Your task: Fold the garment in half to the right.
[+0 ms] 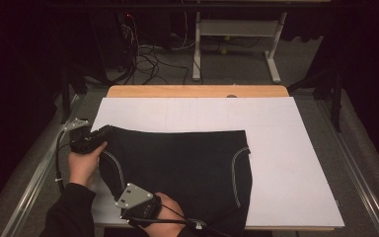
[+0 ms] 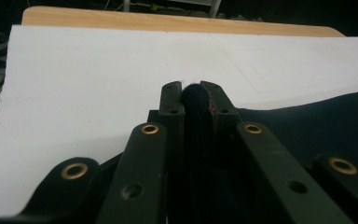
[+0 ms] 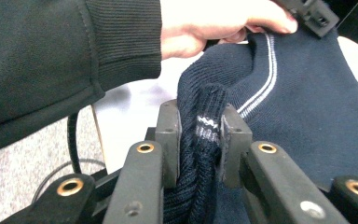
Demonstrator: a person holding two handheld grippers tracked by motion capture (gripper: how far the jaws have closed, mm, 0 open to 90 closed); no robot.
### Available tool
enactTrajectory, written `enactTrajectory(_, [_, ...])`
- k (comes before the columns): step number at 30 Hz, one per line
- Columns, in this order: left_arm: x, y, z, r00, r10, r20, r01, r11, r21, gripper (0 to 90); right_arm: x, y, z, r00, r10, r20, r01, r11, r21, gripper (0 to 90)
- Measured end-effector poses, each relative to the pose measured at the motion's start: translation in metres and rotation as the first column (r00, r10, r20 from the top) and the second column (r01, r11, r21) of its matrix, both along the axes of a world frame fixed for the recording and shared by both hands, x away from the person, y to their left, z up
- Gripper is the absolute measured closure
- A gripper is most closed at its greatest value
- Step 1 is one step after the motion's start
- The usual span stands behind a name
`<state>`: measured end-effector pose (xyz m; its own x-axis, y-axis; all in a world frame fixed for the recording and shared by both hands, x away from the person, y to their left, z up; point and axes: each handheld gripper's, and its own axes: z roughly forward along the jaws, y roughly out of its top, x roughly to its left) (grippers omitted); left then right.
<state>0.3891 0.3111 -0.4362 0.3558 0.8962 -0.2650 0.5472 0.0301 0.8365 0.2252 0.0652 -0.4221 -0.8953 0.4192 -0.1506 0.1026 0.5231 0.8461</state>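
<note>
A dark navy knitted garment [image 1: 177,170] with pale stripes along its armholes lies on the white sheet [image 1: 286,163] that covers the table. My left gripper [image 1: 98,136] is at the garment's far left corner, shut on a bunched fold of the navy fabric [image 2: 196,100]. My right gripper [image 1: 143,210] is at the near left edge, shut on a thick ribbed roll of the garment [image 3: 200,135] with a white stripe. In the right gripper view, the other hand [image 3: 214,23] and its dark sleeve [image 3: 65,51] sit beyond my jaws.
The wooden table edge [image 1: 197,91] shows past the white sheet. Metal rails [image 1: 39,168] run along both sides of the table. Cables and a white desk frame [image 1: 237,29] stand on the floor behind. Bare white sheet lies to the right of the garment.
</note>
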Motion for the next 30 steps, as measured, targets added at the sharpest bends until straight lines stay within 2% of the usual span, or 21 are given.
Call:
enactTrajectory(3, [0.001, -0.011, 0.013, 1.0, -0.006, 0.004, 0.006, 1.0, -0.001, 76.2, -0.002, -0.014, 0.005, 0.9998, -0.014, 0.011, 0.014, 0.999, 0.033, 74.4])
enactTrajectory(7, [0.004, -0.036, 0.024, 0.9998, -0.022, -0.002, 0.022, 0.9996, 0.015, 76.2, -0.004, -0.037, 0.009, 0.9993, -0.031, 0.021, 0.029, 0.997, 0.072, 74.2])
enactTrajectory(10, [0.005, -0.058, 0.031, 0.9995, -0.028, -0.01, 0.029, 0.9988, 0.039, 76.2, -0.006, -0.056, 0.009, 0.9983, -0.052, 0.027, 0.049, 0.995, 0.09, 74.2])
enactTrajectory(13, [0.005, -0.08, 0.036, 0.9992, -0.041, -0.001, 0.041, 0.9963, 0.076, 76.1, -0.009, -0.078, 0.008, 0.9969, -0.076, 0.023, 0.073, 0.991, 0.109, 74.2])
enactTrajectory(22, [0.008, -0.137, 0.039, 0.9972, -0.071, 0.023, 0.067, 0.9876, 0.142, 76.2, -0.012, -0.14, -0.007, 0.9863, -0.165, -0.006, 0.164, 0.978, 0.128, 74.2])
enactTrajectory(30, [0.02, -0.176, 0.039, 0.9916, -0.129, 0.016, 0.124, 0.9769, 0.174, 76.2, -0.013, -0.174, -0.014, 0.9773, -0.212, -0.012, 0.211, 0.97, 0.118, 73.9])
